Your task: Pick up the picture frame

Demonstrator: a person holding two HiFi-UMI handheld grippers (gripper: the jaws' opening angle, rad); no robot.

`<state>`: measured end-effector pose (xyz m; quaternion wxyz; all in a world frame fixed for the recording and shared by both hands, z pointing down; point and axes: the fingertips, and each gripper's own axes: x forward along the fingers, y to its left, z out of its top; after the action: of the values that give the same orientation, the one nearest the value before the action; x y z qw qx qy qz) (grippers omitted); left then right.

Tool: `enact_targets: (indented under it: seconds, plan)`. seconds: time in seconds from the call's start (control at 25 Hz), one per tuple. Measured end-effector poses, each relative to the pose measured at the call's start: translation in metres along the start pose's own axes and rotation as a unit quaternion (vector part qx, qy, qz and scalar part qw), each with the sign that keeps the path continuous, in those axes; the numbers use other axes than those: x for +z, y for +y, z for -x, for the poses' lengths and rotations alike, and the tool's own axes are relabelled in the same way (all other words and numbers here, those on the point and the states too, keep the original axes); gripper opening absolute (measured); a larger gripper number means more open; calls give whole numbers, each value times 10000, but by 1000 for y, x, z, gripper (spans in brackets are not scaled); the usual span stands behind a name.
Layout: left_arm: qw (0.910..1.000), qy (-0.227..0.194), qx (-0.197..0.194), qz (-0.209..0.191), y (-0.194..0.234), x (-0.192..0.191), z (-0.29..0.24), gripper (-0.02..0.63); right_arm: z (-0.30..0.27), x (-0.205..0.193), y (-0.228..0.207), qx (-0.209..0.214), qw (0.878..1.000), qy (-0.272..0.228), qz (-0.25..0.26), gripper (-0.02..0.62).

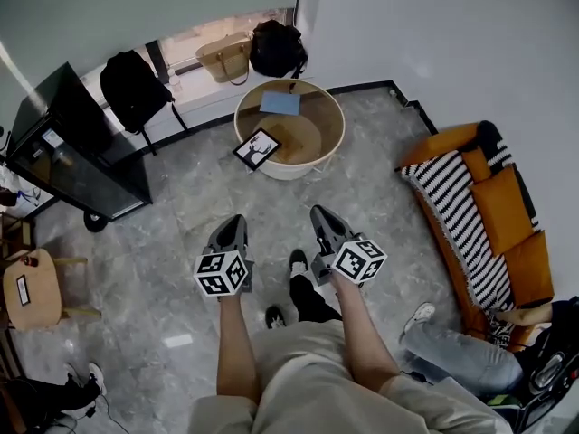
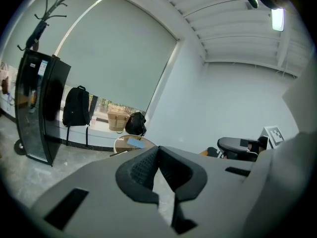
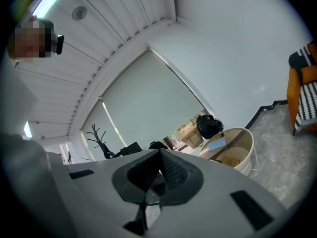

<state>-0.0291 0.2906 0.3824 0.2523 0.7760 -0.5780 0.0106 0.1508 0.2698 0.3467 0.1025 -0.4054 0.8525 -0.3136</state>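
Observation:
The picture frame, black with a tree drawing on white, leans on the near left rim of a round beige table across the marble floor. A blue book lies on the table's glass top. Both grippers are held out in front of me, well short of the frame. My left gripper is shut and empty, its pads meeting in the left gripper view. My right gripper is also shut with nothing in it. The table shows ahead in the right gripper view.
A black cabinet on wheels stands at the left, with a black backpack beside it. Two bags sit on the window sill. An orange sofa with a striped throw lines the right side. A wooden stool is near left.

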Motion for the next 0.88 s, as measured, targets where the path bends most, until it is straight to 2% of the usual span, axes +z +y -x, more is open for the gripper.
enact_targets:
  seconds: [0.32,0.44,0.56,0.72,0.88]
  plan:
    - [9993,297,16,-212,12,18,-62,20,-59,33,-46,-92,9991,-95,-402,34]
    - [9988,296,67,-380,12,35,-82,20,-82,53,-55,-34,9992,-96,-374,34]
    - [9988,252,177,-374,16,51,-98,20,-104,65,-61,42,9996,27,-267,34]
    - [9987,271,263,-344,19,57,-120,20,-125,73,-67,354,9989,193,-258,34]
    - [9985,258,342,-350,18,63,-136,20,-137,95,-71,659,9971,1,-381,34]
